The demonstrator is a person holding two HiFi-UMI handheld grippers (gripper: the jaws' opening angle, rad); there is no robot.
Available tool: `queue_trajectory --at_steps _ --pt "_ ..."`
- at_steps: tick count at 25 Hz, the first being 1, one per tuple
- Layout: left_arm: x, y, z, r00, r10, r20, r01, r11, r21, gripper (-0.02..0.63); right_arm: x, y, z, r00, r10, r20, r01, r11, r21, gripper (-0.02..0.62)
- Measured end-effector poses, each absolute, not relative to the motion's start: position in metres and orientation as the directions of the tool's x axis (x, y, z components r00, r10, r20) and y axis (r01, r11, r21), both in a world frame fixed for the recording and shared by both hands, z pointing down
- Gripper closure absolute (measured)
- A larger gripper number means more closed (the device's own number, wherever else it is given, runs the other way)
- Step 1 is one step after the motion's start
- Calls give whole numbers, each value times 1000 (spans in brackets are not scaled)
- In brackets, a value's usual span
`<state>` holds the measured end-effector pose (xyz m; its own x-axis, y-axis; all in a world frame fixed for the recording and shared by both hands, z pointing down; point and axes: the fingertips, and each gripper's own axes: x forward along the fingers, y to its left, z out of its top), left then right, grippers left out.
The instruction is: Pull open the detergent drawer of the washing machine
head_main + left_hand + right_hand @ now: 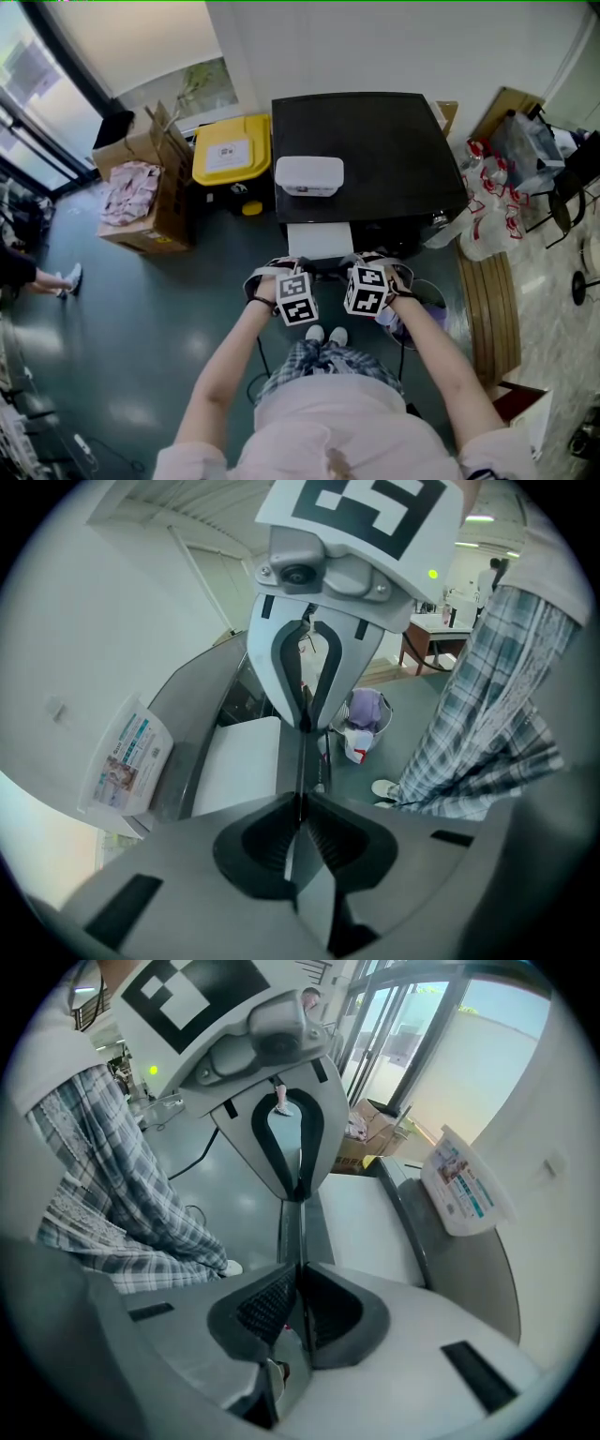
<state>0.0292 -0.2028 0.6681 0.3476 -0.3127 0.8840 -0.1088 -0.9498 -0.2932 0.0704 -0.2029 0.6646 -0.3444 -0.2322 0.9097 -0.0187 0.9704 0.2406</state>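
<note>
Head view: jaws of left gripper (302, 281) & right gripper (361, 274) hidden under their marker cubes, so the contact w/ the detergent drawer (319, 240) can't be seen there; drawer's front edge covered too. The washing machine (375, 159) shows from above only, front face out of sight. Label print on white tub (309, 175) too small to read, blurred in both gripper views. Bystander (26, 270) cut off by left edge, only legs & shoes show.
</note>
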Motion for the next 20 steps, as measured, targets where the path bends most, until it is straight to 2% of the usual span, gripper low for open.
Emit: queue_trajectory --at_steps 20 --pt "28 -115 678 372 -222 902 -38 -974 -224 552 71 -115 676 -384 -117 916 -22 993 118 549"
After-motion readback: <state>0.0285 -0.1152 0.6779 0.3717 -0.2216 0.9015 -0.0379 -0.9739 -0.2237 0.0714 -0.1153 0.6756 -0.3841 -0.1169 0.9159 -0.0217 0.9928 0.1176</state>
